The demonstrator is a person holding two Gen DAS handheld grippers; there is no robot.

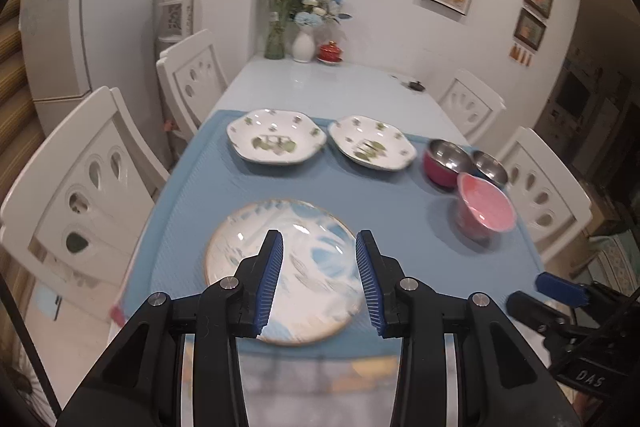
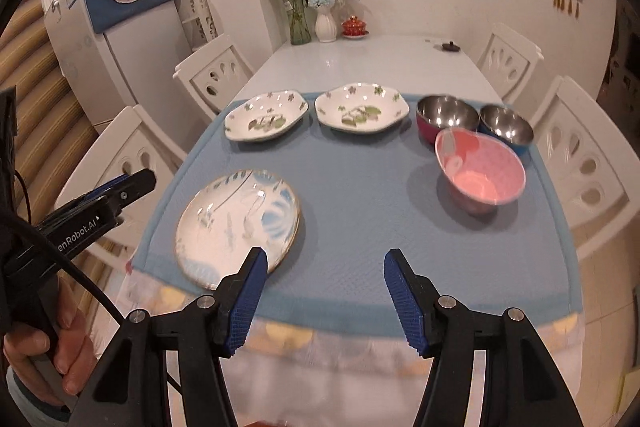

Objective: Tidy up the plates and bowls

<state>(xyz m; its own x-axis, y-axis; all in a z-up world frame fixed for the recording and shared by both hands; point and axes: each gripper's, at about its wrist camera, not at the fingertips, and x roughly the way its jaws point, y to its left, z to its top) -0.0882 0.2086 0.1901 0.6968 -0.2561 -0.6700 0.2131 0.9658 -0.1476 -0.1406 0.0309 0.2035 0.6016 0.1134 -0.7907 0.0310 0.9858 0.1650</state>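
A round blue-and-white plate lies on the near left of the blue mat. Two white floral dishes sit at the mat's far side. A pink bowl stands right, in front of a red steel bowl and a blue steel bowl. My left gripper is open and empty above the round plate's near part. My right gripper is open and empty over the mat's near edge.
White chairs flank the white table on both sides. Vases with flowers and a red lidded cup stand at the far end by the wall. A fridge is at left.
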